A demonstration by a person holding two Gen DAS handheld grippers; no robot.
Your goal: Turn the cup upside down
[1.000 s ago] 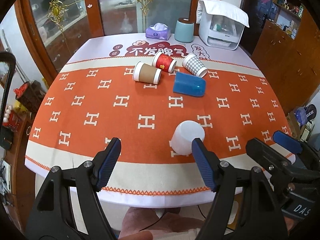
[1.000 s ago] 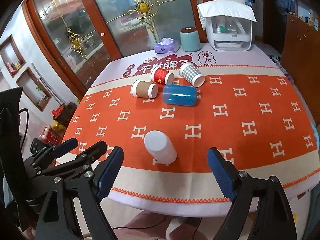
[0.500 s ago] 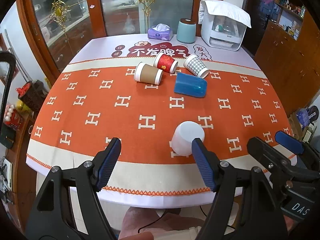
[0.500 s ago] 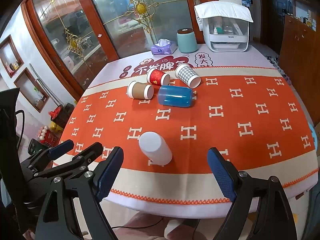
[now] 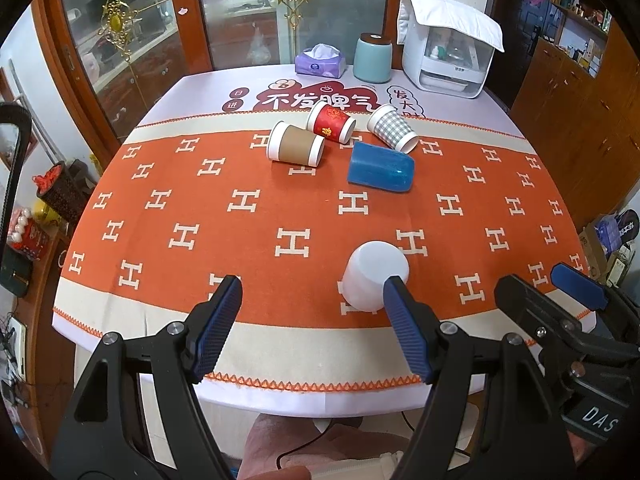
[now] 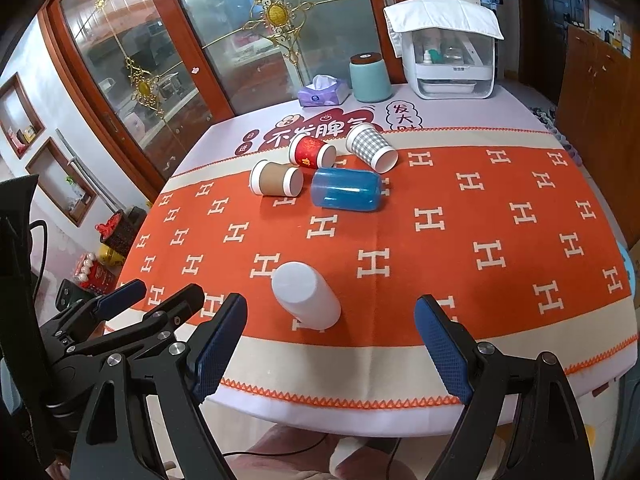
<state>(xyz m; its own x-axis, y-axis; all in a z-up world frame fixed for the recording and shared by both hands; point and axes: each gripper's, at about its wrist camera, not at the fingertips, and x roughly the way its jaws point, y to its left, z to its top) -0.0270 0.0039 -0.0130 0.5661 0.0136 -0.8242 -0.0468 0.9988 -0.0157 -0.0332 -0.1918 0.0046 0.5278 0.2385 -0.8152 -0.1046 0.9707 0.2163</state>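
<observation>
The round table under an orange cloth patterned with white H shapes [image 5: 248, 240] spreads ahead of both tongs. Far beyond them lie a blue translucent plastic cup [image 5: 380, 168], a brown paper cup [image 5: 296, 149], a red paper cup [image 5: 331, 122] and a grey checked paper cup [image 5: 392, 132], all on their sides. The left gripper [image 5: 312, 320] and right gripper [image 6: 330, 344] gape wide, holding nothing. The white plastic cup [image 6: 306, 294] stands mouth-down just ahead of them, near the left tongs' right-hand finger.

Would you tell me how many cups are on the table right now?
5. White cup stands upside down near the front edge; brown cup, red cup, checked cup and blue cup lie on their sides farther back.
</observation>
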